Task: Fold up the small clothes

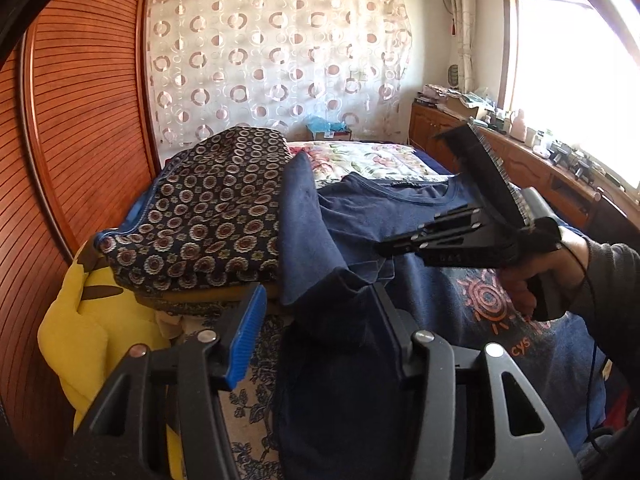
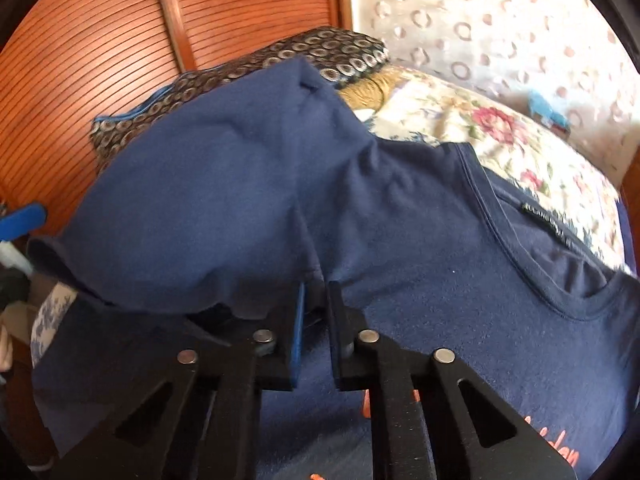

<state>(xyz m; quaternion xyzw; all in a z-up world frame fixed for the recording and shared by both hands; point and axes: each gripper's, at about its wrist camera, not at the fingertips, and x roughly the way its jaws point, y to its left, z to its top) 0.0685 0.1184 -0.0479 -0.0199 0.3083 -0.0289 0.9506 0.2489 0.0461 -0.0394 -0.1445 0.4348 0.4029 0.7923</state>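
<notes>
Left tongs (image 1: pixel 320 332) nearest the lens: jaws roughly half apart, navy cloth draped over the right finger and bunched between them, but the blue pad (image 1: pixel 246 340) stands clear of fabric, so I can't tell if it's a real grip or just a drape. Task item is the navy T-shirt (image 2: pixel 420 248), lying chest-up on the bed (image 2: pixel 460 132) over the floral bedspread, collar toward the far side, orange print on the chest. Its sleeve (image 2: pixel 208 208) is lifted and folded in toward the shirt body, resting against the patterned pillow (image 1: pixel 208 208) just beyond the shirt's left shoulder. Right tongs (image 2: pixel 316 304) narrow, pinched on the fabric at the sleeve seam; the picture there is blurred. Step in hand looks like the sleeve fold-in. To do it well: hold the seam pinch as the hinge, carry the sleeve flat across the chest, don't drag the shirt body off its lay, keep the fold line parallel to the side edge, and clear the sleeve off the pillow before release so it doesn't spring back.
</notes>
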